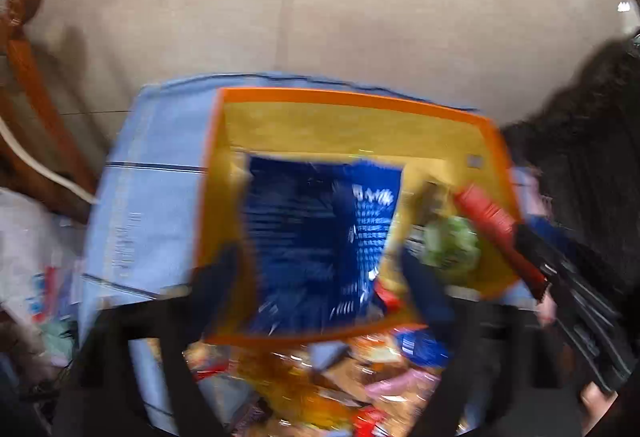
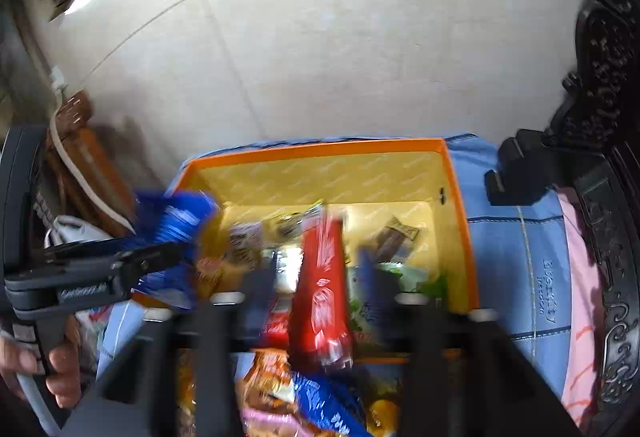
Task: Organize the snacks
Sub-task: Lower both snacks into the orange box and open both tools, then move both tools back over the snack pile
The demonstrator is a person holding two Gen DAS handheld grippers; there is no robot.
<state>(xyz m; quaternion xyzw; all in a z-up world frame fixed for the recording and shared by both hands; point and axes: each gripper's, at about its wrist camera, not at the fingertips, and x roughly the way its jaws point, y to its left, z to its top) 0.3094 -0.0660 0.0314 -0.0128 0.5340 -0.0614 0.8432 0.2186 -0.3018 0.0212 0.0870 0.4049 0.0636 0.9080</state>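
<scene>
We see a pale tiled floor [image 2: 340, 49] filling the far half of both views. Nearer lies a light blue cloth [image 1: 160, 165] with thin dark lines, and on it sits an orange box [image 2: 460, 197] with a yellow lining, open at the top.

Inside the box, the right wrist view shows a few small wrapped sweets [image 2: 400, 233] on the yellow bottom toward the far right and a green packet [image 2: 432, 285] at the near right corner. A loose pile of snack packets [image 1: 320, 377] lies on the cloth just near of the box, in orange, pink, red and blue wrappers; motion blur hides their labels.

Our left gripper [image 1: 320, 273] grips a dark blue snack bag [image 1: 320, 237] with white print, its fingers closed on the bag's sides, holding it over the left part of the box. In the right wrist view the same bag hangs at the box's left edge.

Our right gripper [image 2: 316, 277] is clamped on a red snack bar [image 2: 322, 289], a long shiny wrapper with white lettering, standing roughly upright over the near edge of the box. A hand [image 2: 44, 369] holds the left tool's handle at the near left.
</scene>
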